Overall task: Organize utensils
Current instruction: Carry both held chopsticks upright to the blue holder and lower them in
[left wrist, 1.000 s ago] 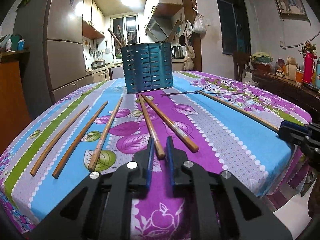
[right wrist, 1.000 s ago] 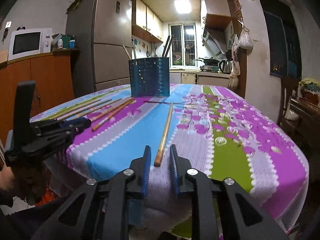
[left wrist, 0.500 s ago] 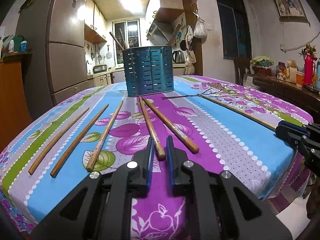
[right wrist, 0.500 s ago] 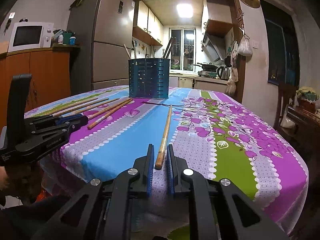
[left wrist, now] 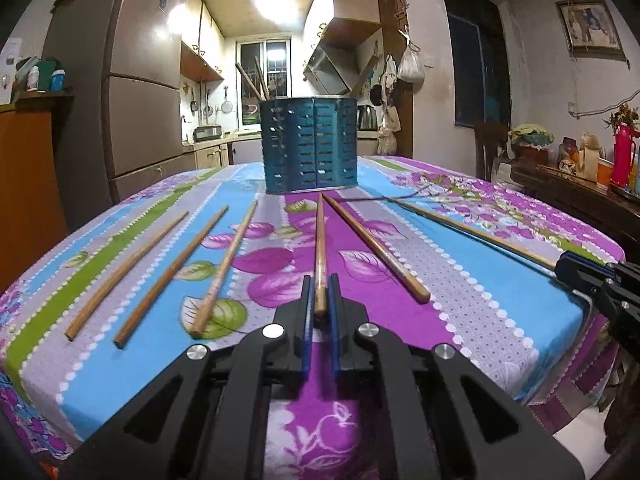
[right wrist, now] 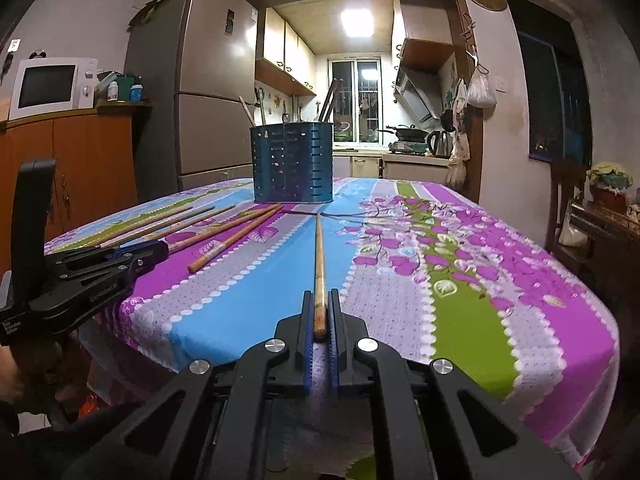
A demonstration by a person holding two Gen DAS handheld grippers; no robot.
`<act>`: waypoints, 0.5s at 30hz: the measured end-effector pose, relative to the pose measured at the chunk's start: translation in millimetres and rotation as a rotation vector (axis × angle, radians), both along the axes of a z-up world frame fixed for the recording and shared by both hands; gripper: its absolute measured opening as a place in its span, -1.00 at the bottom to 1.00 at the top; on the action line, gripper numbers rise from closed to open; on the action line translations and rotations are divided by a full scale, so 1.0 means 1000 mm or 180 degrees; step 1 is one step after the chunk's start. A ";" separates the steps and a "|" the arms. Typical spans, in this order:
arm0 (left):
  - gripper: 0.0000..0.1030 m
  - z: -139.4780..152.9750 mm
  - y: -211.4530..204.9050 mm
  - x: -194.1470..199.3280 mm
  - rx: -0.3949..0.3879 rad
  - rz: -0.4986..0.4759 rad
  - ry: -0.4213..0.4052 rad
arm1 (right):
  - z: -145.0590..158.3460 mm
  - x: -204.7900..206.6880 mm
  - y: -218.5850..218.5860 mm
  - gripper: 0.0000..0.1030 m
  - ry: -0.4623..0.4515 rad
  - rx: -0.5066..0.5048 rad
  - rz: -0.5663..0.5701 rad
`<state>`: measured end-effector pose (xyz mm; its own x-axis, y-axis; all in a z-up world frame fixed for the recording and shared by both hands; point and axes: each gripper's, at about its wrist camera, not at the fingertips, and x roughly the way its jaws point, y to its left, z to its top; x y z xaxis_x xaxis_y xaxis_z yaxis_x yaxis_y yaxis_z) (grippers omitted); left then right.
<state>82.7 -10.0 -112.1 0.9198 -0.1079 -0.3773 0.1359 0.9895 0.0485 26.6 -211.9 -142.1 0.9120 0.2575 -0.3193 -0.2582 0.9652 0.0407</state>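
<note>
A blue perforated utensil holder (left wrist: 309,145) stands at the far middle of the table and holds a few sticks; it also shows in the right wrist view (right wrist: 293,163). Several wooden chopsticks lie on the floral cloth. My left gripper (left wrist: 320,294) is shut on the near end of one chopstick (left wrist: 320,244), which points at the holder. My right gripper (right wrist: 321,308) is shut on the near end of a separate chopstick (right wrist: 319,256) that lies alone further right. Each gripper shows at the edge of the other's view.
Three chopsticks (left wrist: 176,264) lie left of the held one and one (left wrist: 376,248) lies just right of it. The table edge (right wrist: 280,360) is right under both grippers. A fridge (right wrist: 192,96) and cabinet with a microwave (right wrist: 52,84) stand to the left, a sideboard (left wrist: 580,188) to the right.
Both grippers moved forward over their chopsticks' near ends and closed from a narrow gap onto them. The chopsticks still lie on the cloth.
</note>
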 end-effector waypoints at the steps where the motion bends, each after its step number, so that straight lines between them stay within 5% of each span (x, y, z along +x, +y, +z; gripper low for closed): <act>1: -0.90 0.004 0.001 -0.002 0.0003 0.0008 -0.0026 | 0.006 -0.002 0.000 -0.85 -0.0029 -0.0041 0.0004; 15: -0.90 0.116 0.013 -0.008 0.0080 -0.0086 -0.0771 | 0.134 -0.007 -0.021 -0.85 -0.0754 -0.0144 0.0217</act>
<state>74.8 2.7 3.6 0.9807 -0.1270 -0.1488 0.1438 0.9838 0.1075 19.2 -232.6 -8.5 0.9438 0.3112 -0.1113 -0.3199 0.9448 -0.0714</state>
